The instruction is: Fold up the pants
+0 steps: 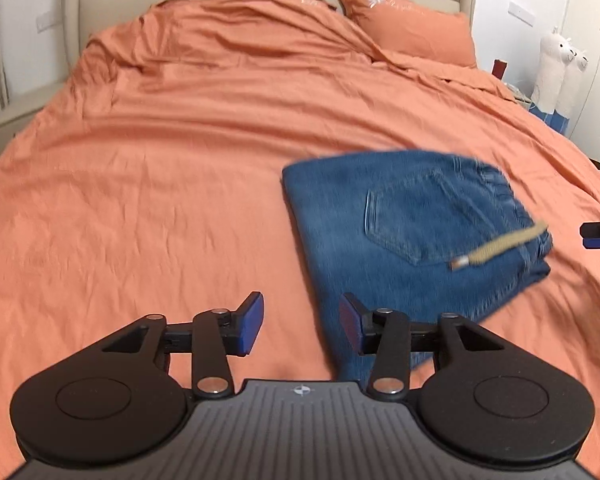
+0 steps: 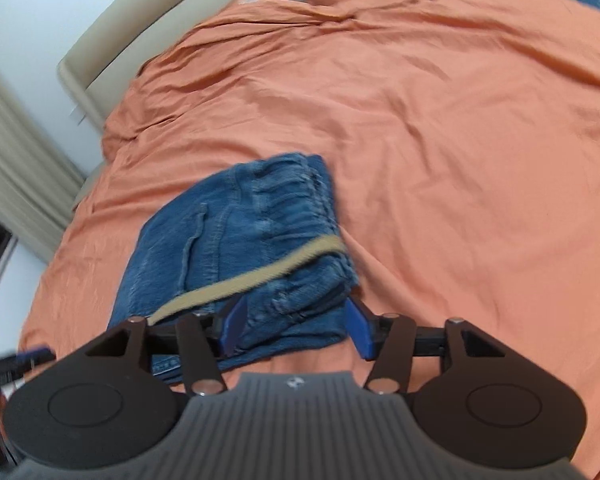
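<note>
On the orange bed (image 1: 180, 160), folded blue jeans (image 1: 400, 216) lie right of centre; left gripper (image 1: 301, 324) and right gripper (image 2: 296, 330) fingers spread, holding nothing.

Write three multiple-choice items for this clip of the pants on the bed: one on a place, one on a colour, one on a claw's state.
1. Where do the folded jeans lie?
A. on the orange bed cover
B. on the pillow
C. on the floor

2. What colour is the drawstring across the jeans?
A. white
B. red
C. tan

3. How does the left claw stand?
A. shut on the jeans
B. open, holding nothing
C. shut on the drawstring

Answers: 1 A, the denim bundle rests flat on the cover, well short of the pillow. 2 C, the flat cord shows beige against blue denim in both views. 3 B, its blue pads stand apart with bare cover between them; the right claw is also open, its pads on either side of the bundle's near edge.
</note>
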Demonstrator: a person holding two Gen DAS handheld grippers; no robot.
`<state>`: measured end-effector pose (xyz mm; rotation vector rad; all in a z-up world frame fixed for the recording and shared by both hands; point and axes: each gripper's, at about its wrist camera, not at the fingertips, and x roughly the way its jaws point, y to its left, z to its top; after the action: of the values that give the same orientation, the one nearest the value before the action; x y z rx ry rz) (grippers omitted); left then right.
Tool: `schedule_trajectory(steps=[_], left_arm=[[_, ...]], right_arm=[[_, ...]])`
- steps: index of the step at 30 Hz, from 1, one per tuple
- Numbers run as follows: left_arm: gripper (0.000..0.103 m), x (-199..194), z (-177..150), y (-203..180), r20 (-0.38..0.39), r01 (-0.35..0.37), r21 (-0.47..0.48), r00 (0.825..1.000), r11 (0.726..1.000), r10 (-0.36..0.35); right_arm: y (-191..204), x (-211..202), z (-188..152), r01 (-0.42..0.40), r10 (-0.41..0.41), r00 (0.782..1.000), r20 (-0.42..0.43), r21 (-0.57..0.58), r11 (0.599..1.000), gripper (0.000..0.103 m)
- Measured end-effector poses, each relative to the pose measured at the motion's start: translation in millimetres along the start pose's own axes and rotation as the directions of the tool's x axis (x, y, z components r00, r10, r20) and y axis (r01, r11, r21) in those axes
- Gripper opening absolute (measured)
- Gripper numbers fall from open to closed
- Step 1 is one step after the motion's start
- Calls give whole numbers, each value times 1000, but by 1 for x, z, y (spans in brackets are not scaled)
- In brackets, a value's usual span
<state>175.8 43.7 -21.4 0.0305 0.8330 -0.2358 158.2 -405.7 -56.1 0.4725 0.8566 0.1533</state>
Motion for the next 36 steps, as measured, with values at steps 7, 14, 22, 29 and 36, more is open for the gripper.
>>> schedule_trajectory(steps=[7,14,22,29,36], left_arm=[[57,13,24,-1,2,14,31,1000,999,-14],[74,48,35,20,-32,116,-104,992,988,-120],[74,124,24,73,-51,252,-465,950,849,-309],[74,164,9,85,-51,335,-559,899,759,-434],[65,184,9,89,-50,380,-599,860,705,-507]], right_arm=[[28,1,31,16,-20,999,-32,-122,992,63],[25,29,62,30,-40,996,-78,-133,991,73],[-28,88,80,-52,62,980,-188,55,997,67],[-72,136,73,-177,241,936,-255,251,952,62],[-94,170,66,-306,414,878,-239,382,872,55]])
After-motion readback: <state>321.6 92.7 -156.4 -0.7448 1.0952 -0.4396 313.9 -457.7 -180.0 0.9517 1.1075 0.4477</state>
